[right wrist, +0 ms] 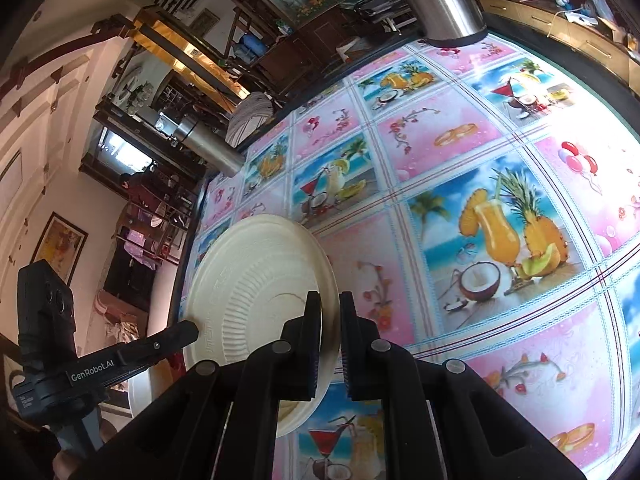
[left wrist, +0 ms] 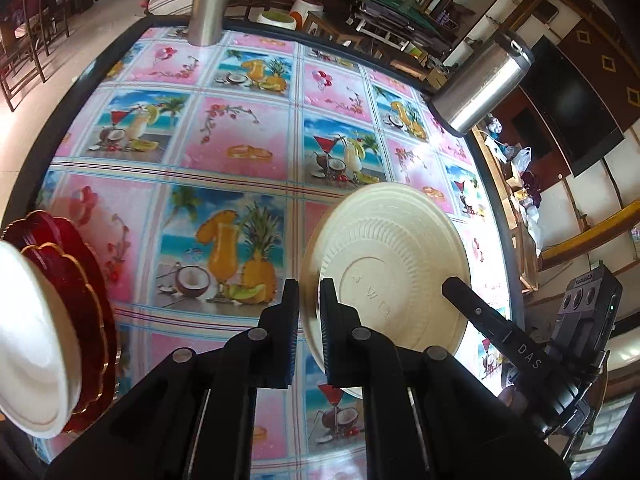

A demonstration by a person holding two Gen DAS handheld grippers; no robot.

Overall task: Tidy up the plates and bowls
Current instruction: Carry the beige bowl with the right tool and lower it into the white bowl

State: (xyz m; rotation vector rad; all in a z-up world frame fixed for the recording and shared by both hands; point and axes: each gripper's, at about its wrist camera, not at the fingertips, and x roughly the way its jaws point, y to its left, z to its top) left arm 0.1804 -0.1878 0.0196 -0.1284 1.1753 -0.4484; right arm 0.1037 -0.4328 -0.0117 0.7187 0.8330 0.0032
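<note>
A cream paper plate (left wrist: 392,264) hangs tilted above the table, its ribbed, embossed underside facing both cameras. My left gripper (left wrist: 309,292) is shut on its left rim. In the right wrist view the same plate (right wrist: 256,280) has its right rim pinched in my right gripper (right wrist: 330,304), which is shut on it. One of the right gripper's fingers (left wrist: 472,304) lies against the plate's far side, and one of the left gripper's fingers (right wrist: 172,336) shows at the plate's left edge. A stack of red scalloped plates (left wrist: 80,280) with a white plate (left wrist: 32,340) leaning on it stands at the left.
The table (left wrist: 240,140) carries a pink and blue cloth with printed fruit drinks. Two steel flasks stand at its far edge, one (left wrist: 208,0) at the back and one (left wrist: 484,80) at the right. Chairs and shelves surround the table.
</note>
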